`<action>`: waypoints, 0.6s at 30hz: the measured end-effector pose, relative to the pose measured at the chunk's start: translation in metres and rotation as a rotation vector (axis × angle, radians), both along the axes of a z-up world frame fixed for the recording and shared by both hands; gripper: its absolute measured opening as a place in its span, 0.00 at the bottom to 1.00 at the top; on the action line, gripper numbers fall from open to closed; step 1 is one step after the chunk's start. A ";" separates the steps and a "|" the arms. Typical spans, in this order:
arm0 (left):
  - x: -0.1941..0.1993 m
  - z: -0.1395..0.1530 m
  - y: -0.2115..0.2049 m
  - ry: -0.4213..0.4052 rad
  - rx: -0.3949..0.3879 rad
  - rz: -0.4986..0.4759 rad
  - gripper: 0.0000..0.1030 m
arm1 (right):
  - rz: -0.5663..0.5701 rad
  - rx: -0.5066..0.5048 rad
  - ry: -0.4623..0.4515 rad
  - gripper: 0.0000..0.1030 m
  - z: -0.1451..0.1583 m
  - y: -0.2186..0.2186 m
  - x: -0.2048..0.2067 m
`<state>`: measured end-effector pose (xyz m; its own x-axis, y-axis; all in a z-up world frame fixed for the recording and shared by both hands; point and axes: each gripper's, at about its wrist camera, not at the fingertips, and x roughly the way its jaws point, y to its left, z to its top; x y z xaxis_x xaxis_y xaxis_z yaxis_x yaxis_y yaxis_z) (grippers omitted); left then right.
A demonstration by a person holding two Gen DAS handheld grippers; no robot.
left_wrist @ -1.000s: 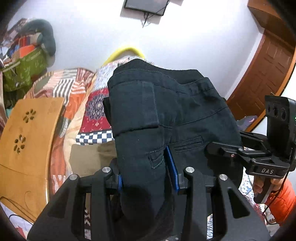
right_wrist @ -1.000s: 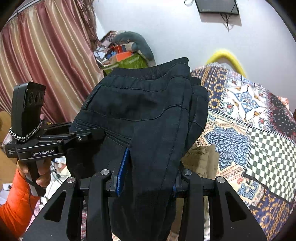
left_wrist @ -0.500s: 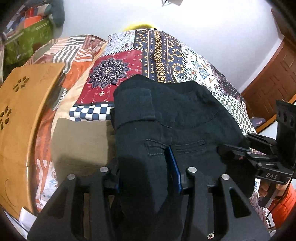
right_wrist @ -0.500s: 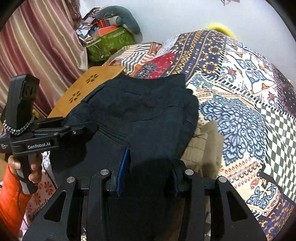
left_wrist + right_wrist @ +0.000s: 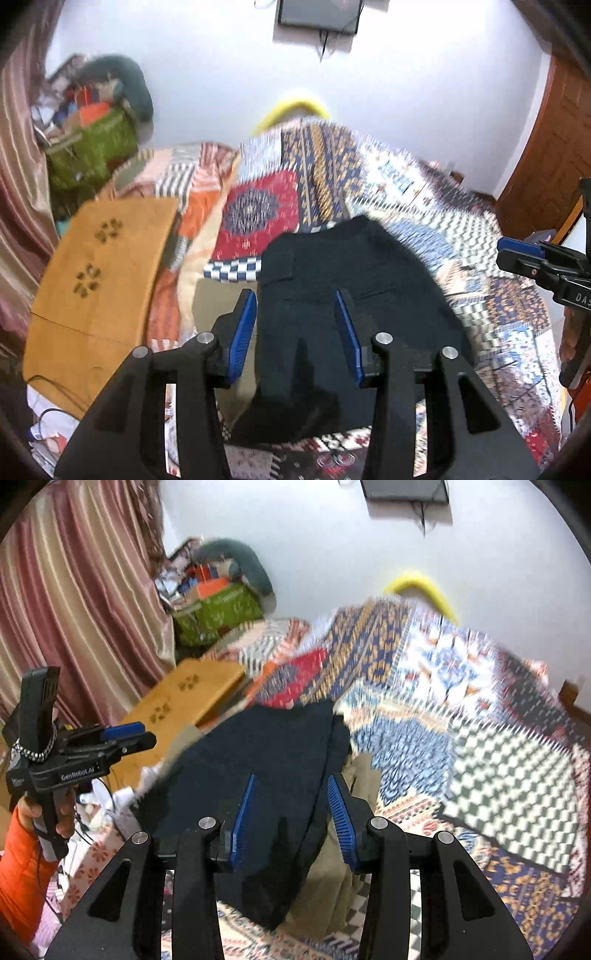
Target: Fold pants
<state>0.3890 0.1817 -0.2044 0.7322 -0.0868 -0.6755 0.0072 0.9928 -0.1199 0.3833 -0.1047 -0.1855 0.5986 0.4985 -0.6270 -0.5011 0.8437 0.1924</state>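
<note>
Left wrist view: left gripper [image 5: 295, 332] jaws parted, blue pads [image 5: 242, 338] clear of cloth on both sides — holding nothing. Black pants [image 5: 354, 295] lying folded on the patterned quilt [image 5: 480, 295], partly over a tan garment [image 5: 218, 306] at their left edge; wooden lap table [image 5: 99, 266] further left, well apart. Right gripper [image 5: 535, 264] visible at the far right edge, blue pad showing, no cloth in it.

Right wrist view: left gripper [image 5: 122, 734] seen at far left, held in a hand [image 5: 48, 812] with an orange sleeve, empty. Right gripper [image 5: 291, 808] jaws likewise apart, pads not pressing anything; pants [image 5: 266, 775] below and ahead, flat on the quilt [image 5: 498, 775], tan garment [image 5: 332, 878] poking out at the lower right.

Judgement: fold laid down and let go; step in hand looks like backing off. To do it well — lift both grippers straight clear, avoid snagging the top layer with a pad, then check edges line up and press flat if the top layer has slid.

Hard to make out: heavy motion blur over quilt and pants, so seams, pockets and waistband unreadable. Near hem of the pants hidden behind gripper bodies in both views. Can't tell how many layers in the stack, or whether the tan garment is fully separate underneath
</note>
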 end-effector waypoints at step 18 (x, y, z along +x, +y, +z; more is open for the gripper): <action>-0.218 0.157 -0.073 -0.445 0.066 0.029 0.43 | 0.052 0.171 -0.375 0.37 0.128 -0.006 -0.192</action>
<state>0.1713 0.1085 -0.0478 0.9542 -0.0294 -0.2976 0.0159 0.9987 -0.0478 0.1913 -0.1104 -0.0574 0.7412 0.6119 -0.2762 -0.6040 0.7874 0.1235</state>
